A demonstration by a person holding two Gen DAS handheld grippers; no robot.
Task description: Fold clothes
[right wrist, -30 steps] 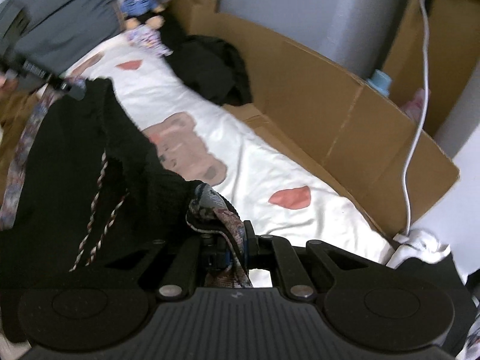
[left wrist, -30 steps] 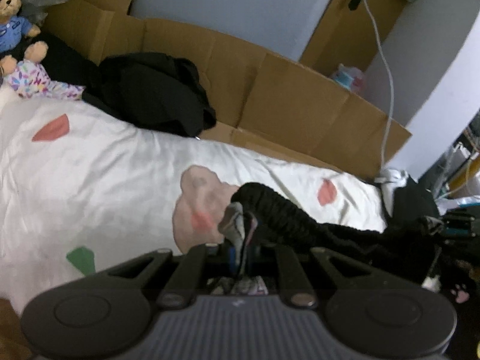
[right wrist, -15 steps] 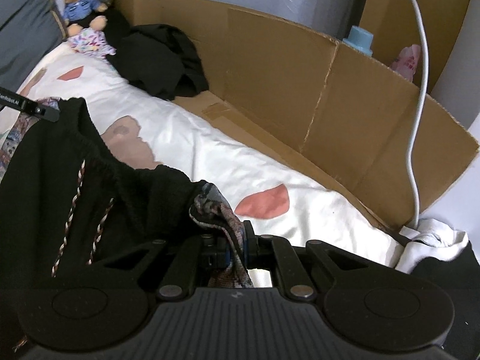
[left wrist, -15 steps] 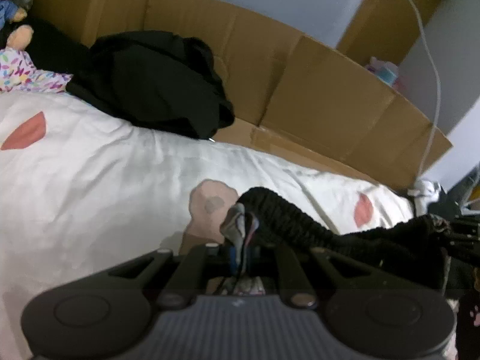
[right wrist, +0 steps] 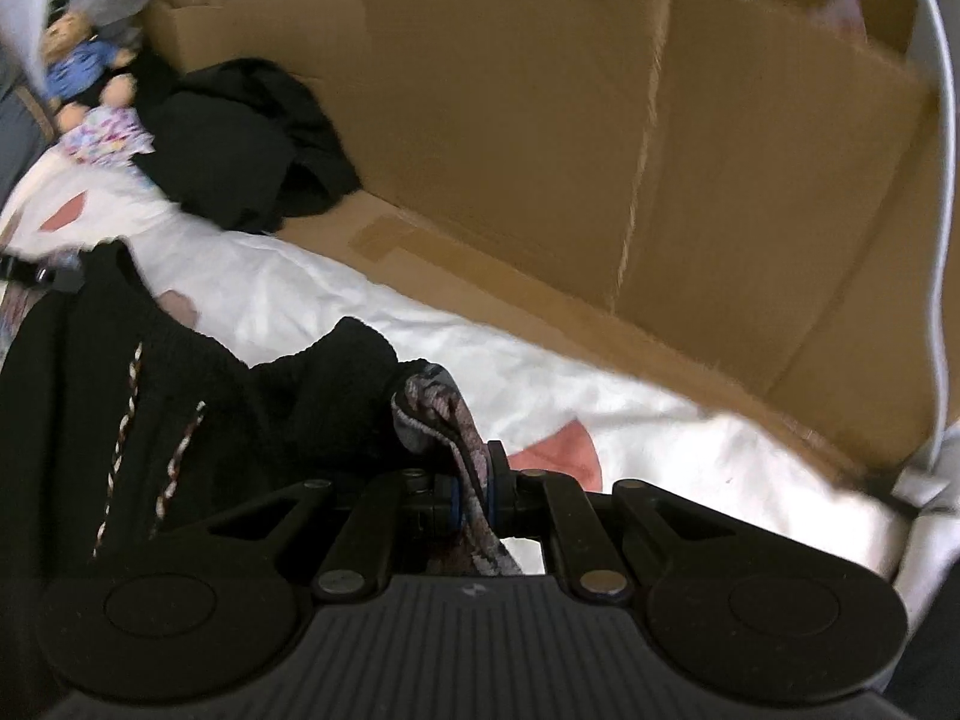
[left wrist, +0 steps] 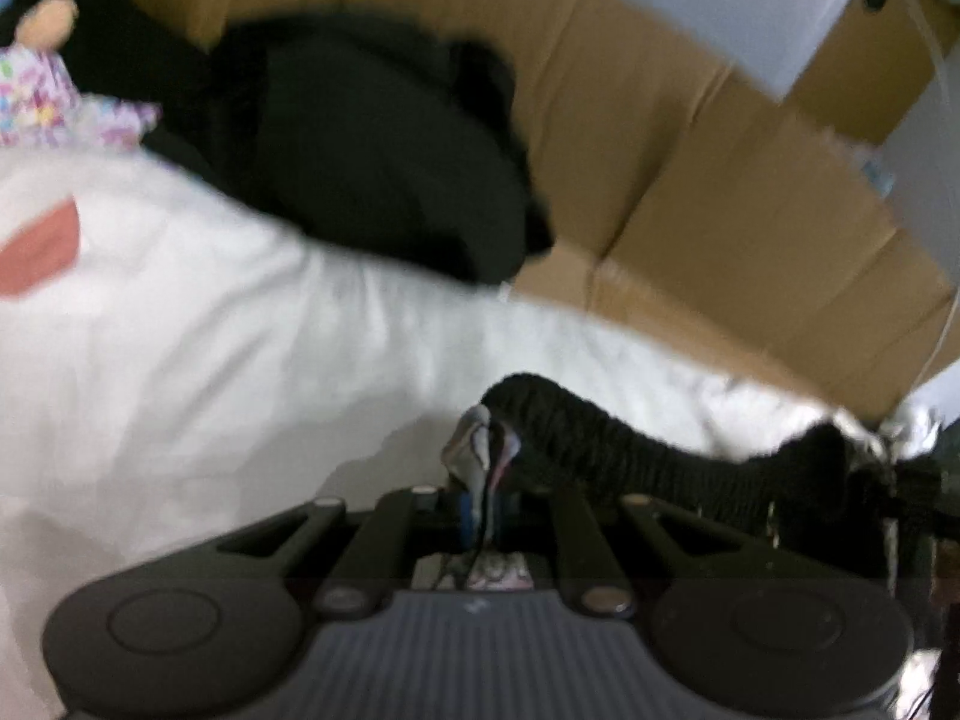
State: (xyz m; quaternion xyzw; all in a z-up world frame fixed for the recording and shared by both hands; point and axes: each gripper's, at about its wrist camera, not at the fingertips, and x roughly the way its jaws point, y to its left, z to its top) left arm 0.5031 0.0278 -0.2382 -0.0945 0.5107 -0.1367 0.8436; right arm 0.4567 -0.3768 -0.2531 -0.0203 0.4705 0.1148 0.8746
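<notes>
A black knitted garment (left wrist: 606, 444) with a ribbed waistband and a patterned lining stretches between my two grippers above the white sheet. My left gripper (left wrist: 483, 504) is shut on one corner of the waistband, and the band runs off to the right. My right gripper (right wrist: 471, 495) is shut on the other corner, where the patterned lining bunches up. The black garment (right wrist: 150, 396) hangs to the left there, with two braided drawstrings (right wrist: 129, 396) on its front. Both views are blurred by motion.
A white bed sheet (left wrist: 198, 360) with red patches lies below. A black clothes heap (left wrist: 372, 150) rests against the cardboard wall (right wrist: 600, 138) at the back. A stuffed bear (right wrist: 78, 72) sits far left. A white cable (right wrist: 939, 180) hangs at the right.
Both grippers have moved forward over the sheet toward the cardboard wall with the garment held between them. The black heap and cardboard look nearer now.
</notes>
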